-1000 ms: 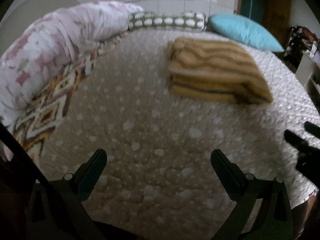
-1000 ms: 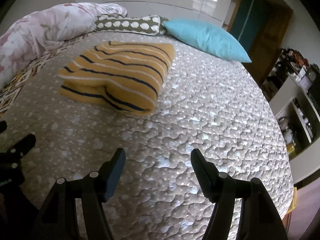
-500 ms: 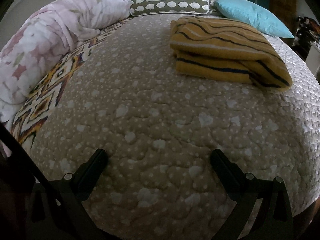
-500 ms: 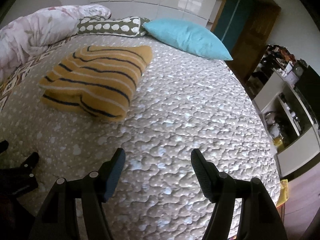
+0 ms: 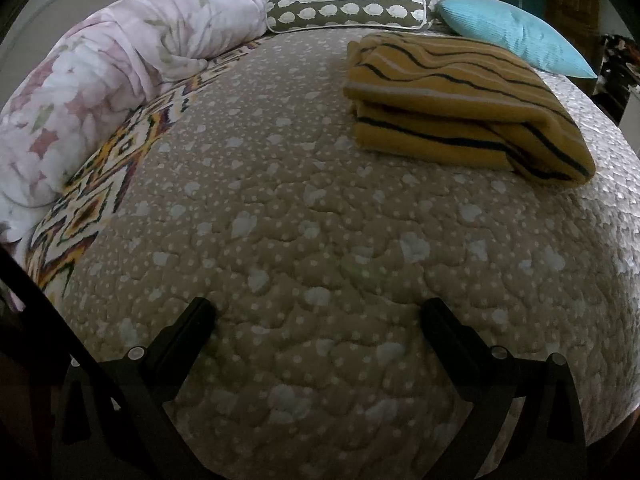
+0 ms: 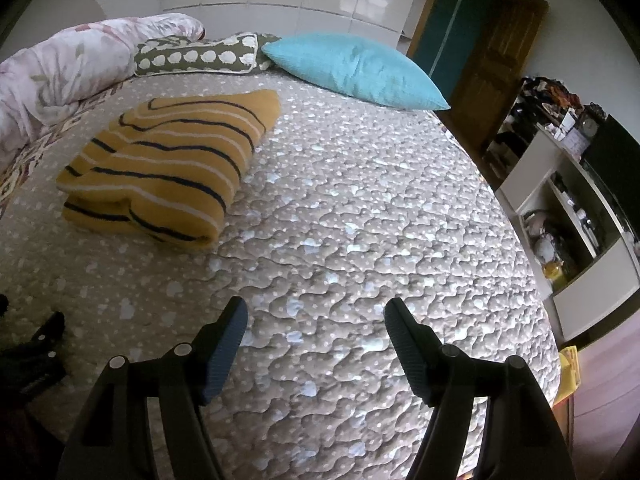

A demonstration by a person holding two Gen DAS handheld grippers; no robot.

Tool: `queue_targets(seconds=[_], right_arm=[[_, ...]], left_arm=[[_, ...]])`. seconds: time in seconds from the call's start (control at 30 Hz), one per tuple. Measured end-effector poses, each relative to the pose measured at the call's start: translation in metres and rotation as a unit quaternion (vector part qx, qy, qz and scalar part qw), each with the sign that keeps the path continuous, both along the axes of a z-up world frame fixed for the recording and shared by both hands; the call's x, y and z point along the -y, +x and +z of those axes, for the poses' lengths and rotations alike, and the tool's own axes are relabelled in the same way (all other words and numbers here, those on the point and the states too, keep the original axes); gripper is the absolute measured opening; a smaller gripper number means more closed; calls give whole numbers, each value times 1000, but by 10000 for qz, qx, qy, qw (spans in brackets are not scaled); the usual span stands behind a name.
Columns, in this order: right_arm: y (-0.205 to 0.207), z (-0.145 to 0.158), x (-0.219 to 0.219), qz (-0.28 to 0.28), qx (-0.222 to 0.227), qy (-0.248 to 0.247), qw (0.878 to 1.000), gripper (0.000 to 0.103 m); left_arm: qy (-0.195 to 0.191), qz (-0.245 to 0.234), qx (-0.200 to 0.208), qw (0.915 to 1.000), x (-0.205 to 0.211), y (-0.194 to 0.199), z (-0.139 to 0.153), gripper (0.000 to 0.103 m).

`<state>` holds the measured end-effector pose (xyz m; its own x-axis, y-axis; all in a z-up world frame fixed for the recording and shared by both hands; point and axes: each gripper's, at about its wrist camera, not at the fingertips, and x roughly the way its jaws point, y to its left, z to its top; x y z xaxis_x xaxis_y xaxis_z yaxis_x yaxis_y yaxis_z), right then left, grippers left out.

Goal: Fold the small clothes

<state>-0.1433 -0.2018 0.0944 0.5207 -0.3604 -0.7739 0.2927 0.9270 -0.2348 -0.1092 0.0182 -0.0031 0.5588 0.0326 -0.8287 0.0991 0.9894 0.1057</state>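
A folded yellow garment with dark and white stripes (image 5: pixel 460 108) lies on the quilted beige bedspread (image 5: pixel 320 240), up and to the right in the left wrist view. In the right wrist view the same garment (image 6: pixel 168 164) rests at the upper left. My left gripper (image 5: pixel 318 314) hangs open over bare quilt, well short of the garment, nothing between its fingers. My right gripper (image 6: pixel 316 312) is open too, over bare quilt (image 6: pixel 380 220) to the garment's right. A black part of the left gripper shows at the left edge (image 6: pixel 36 352).
A pink floral duvet (image 5: pixel 100 92) is rolled along the bed's left side over a patterned blanket (image 5: pixel 96 200). A green bolster (image 5: pixel 348 12) and a blue pillow (image 6: pixel 352 68) lie at the head. White shelves with clutter (image 6: pixel 568 220) stand beyond the bed's right edge.
Both views have drifted: the garment now sits further right in the left wrist view and further left in the right wrist view. The right gripper's tip has left the left wrist view.
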Motion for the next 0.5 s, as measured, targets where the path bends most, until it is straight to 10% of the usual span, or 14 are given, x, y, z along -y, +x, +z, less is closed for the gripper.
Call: queue_targets(seconds=[0.5], right_arm=[[3,-9,4,-33,-96,-70,9999,76]], left_arm=[[-44,-52,103,9999,-1,0,-1,103]])
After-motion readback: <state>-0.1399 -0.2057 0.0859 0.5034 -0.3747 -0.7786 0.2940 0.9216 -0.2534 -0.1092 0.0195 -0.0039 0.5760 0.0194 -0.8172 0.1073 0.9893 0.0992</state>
